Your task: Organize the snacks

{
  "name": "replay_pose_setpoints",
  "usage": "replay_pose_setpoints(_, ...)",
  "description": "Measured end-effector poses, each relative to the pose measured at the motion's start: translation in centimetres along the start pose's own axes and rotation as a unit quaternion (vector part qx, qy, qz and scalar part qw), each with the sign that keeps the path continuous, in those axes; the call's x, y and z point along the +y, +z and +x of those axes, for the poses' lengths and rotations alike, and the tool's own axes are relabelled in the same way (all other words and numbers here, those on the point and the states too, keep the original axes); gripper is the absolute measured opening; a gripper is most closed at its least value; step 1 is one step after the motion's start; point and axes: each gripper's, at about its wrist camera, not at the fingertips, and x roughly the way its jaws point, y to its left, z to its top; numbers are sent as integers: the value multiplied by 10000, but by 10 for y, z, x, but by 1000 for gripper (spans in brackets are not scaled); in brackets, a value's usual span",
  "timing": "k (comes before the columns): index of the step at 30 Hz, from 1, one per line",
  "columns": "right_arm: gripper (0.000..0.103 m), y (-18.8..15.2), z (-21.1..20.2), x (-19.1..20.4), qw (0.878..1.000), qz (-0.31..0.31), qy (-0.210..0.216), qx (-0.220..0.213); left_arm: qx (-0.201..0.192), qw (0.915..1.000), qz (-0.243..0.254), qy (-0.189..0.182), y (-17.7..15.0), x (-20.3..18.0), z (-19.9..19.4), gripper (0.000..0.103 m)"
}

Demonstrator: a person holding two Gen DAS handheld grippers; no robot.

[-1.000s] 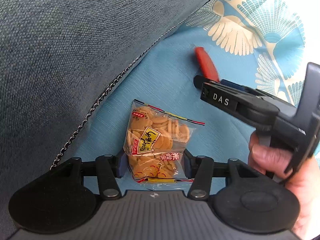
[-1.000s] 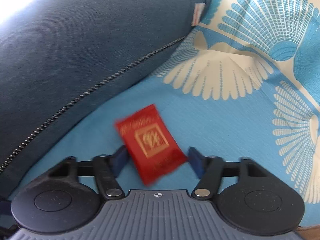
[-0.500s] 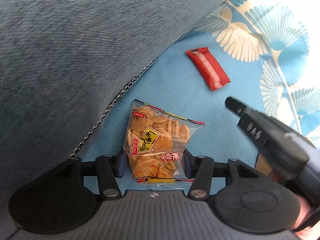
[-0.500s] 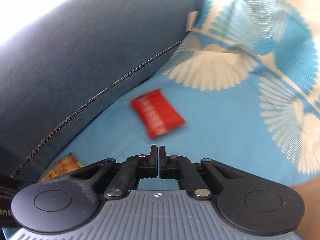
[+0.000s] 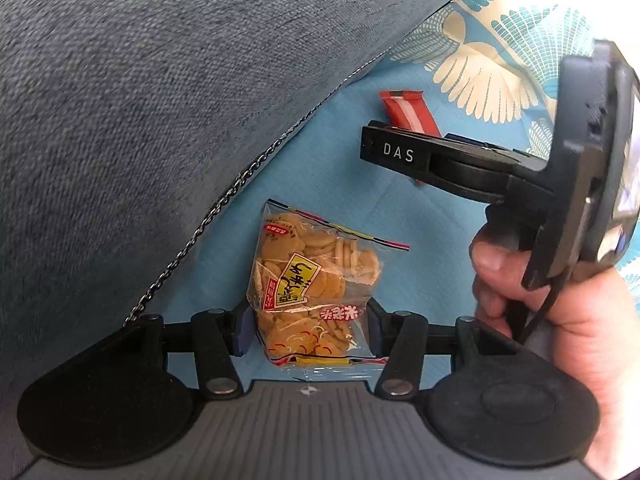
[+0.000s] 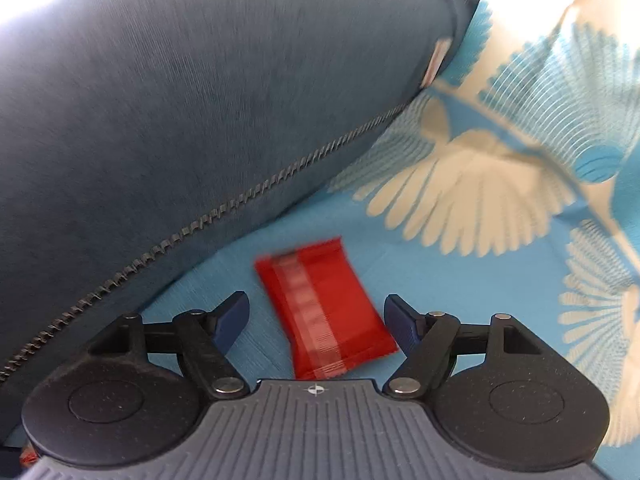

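A clear bag of round crackers (image 5: 312, 276) lies on the blue cloth, and my left gripper (image 5: 308, 324) is shut on its lower half, one pad pressing each side. A red snack packet (image 6: 324, 308) lies seam side up between the fingers of my right gripper (image 6: 315, 308). Those jaws are opening and neither pad presses on the packet. In the left wrist view the red packet (image 5: 404, 110) lies beyond the crackers, partly hidden behind the right gripper's black finger (image 5: 396, 154).
A dark blue cushion (image 5: 160, 100) with a zip edge rises along the left, close to both snacks; the same cushion (image 6: 200, 120) fills the right wrist view's upper left. Patterned blue-and-cream cloth (image 6: 480, 184) extends right. A person's hand (image 5: 560, 320) holds the right gripper.
The right gripper let the red packet go, shut and drew back, then came forward again with jaws apart around it. The packet now lies seam side up. The left gripper and crackers kept still.
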Motion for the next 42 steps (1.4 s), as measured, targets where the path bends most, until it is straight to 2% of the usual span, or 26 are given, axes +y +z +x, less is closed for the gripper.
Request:
replay_pose_setpoints(1, 69, -1, -1, -1, 9999, 76, 56, -38, 3, 10000, -13, -8, 0, 1, 0, 58)
replay_pose_setpoints(2, 53, -2, -4, -1, 9999, 95, 68, -99, 2, 10000, -13, -9, 1, 1, -1, 58)
replay_pose_setpoints(3, 45, -4, -8, -1, 9998, 83, 57, -142, 2, 10000, -10, -5, 1, 1, -1, 58)
replay_pose_setpoints(5, 43, -8, -16, -2, 9997, 176, -10, -138, 2, 10000, -12, -4, 1, 2, -2, 58)
replay_pose_setpoints(10, 42, -22, -60, -11, 9963, 770, -274, -265, -5, 10000, -71, 4, 1, 7, -6, 58)
replay_pose_setpoints(13, 43, -35, -104, -11, 9921, 1097, -432, -418, 46, 9999, -137, -66, 4, 12, -7, 58)
replay_pose_setpoints(20, 43, -87, -209, -8, 9830, 1503, -262, -1021, 70, 9998, 98, -162, 2, 10, -12, 58)
replay_pose_setpoints(24, 43, -115, -260, -10, 9776, 1525, -211, -1436, -70, 9995, 306, -83, -2, 2, -20, 58)
replay_pose_setpoints(28, 43, -142, -303, -16, 9740, 1299, -363, -1821, -198, 9988, 445, 8, -7, -10, -26, 58)
replay_pose_setpoints(31, 43, -166, -323, -26, 9653, 1319, -448, -2207, -321, 9977, 589, 81, -14, -19, -31, 58)
replay_pose_setpoints(34, 43, -199, -336, -36, 9491, 1805, -492, -2535, -383, 9969, 671, 133, -20, -28, -32, 58)
replay_pose_setpoints(38, 43, -224, -344, -60, 9311, 2545, -489, -2565, -399, 9963, 759, 100, -29, -42, -30, 58)
replay_pose_setpoints(40, 43, -229, -353, -68, 9252, 2593, -532, -2719, -376, 9962, 773, 101, -30, -48, -27, 58)
replay_pose_setpoints(42, 43, -232, -353, -76, 9246, 2571, -686, -2725, -351, 9968, 719, 7, -31, -52, -24, 58)
